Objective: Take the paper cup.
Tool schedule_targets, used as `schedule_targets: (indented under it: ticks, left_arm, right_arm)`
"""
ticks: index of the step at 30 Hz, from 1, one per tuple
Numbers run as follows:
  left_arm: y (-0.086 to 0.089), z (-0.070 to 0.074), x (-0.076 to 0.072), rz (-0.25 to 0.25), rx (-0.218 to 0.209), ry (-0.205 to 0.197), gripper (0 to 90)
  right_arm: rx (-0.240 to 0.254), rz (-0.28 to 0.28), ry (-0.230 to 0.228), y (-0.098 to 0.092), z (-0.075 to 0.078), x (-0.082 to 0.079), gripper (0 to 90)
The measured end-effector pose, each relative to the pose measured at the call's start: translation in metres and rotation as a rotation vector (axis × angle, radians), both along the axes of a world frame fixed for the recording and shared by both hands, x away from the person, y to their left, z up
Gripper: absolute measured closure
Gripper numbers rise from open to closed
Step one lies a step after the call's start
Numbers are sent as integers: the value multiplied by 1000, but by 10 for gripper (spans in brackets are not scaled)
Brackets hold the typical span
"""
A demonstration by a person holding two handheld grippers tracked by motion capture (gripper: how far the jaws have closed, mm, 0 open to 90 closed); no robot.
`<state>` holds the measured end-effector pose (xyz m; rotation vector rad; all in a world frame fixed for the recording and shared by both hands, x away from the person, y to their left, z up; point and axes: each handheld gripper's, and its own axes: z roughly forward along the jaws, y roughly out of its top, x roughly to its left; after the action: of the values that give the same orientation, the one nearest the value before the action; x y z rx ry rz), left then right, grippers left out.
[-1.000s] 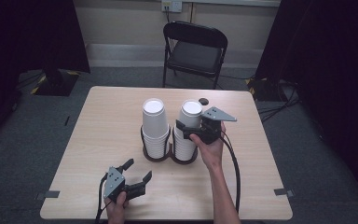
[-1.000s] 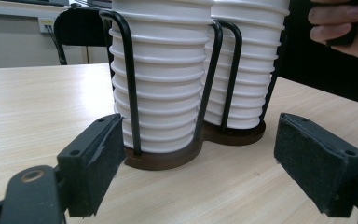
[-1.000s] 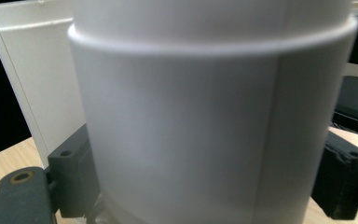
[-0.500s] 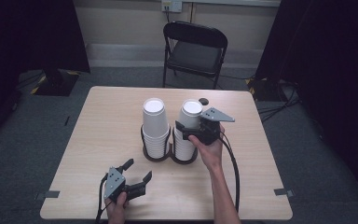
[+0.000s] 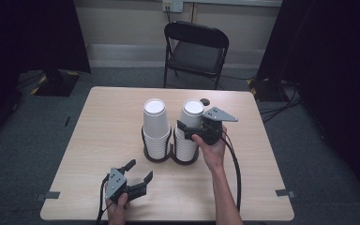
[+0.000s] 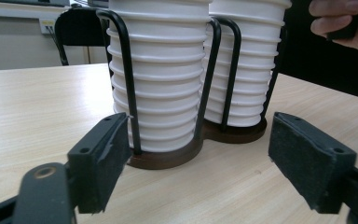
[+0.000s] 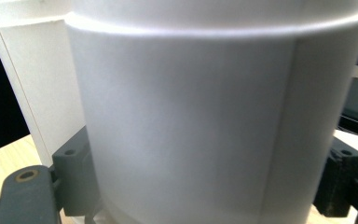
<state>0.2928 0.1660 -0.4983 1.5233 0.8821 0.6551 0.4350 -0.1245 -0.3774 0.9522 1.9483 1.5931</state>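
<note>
At the left we keep our left gripper (image 5: 138, 180) low on the table (image 5: 75, 154), jaws spread wide and bare, aimed at the holder's base, probably ready to steady it. The black wire holder (image 5: 168, 157) sits mid-table with 2 wells, each carrying 1 nested stack of white paper cups. Our right gripper (image 5: 188, 130) straddles the top cup (image 5: 193, 112) of the right stack; its jaws have just been closing on that cup, presumably to lift it free.

Left claw (image 5: 138, 176) low at the table's (image 5: 93, 131) near edge, jaws wide. Right claw (image 5: 183, 133) raised mid-table, jaws just been closing, a cup (image 7: 191, 116) between them.
</note>
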Motion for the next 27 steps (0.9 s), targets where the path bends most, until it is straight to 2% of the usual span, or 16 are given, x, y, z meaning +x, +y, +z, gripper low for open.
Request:
schedule_targets:
  ticks: [2,9,13,19,25,27]
  left_arm:
    - [1,0,0,5,-11,-2,197]
    - [1,0,0,-2,-6,-6,189]
    - [1,0,0,0,-8,-6,175]
    - [1,0,0,-11,-5,-3,169]
    - [1,0,0,-19,-10,0,169]
    - [1,0,0,-24,1,-1,170]
  right_arm:
    - [9,-2,-7,0,3,-1,151]
    - [8,-6,-35,0,12,-4,151]
    - [25,-6,-70,1,16,-6,151]
    - [35,1,-58,0,20,-4,151]
    - [52,0,-72,-2,27,-5,151]
    - [52,7,-68,-3,29,-5,151]
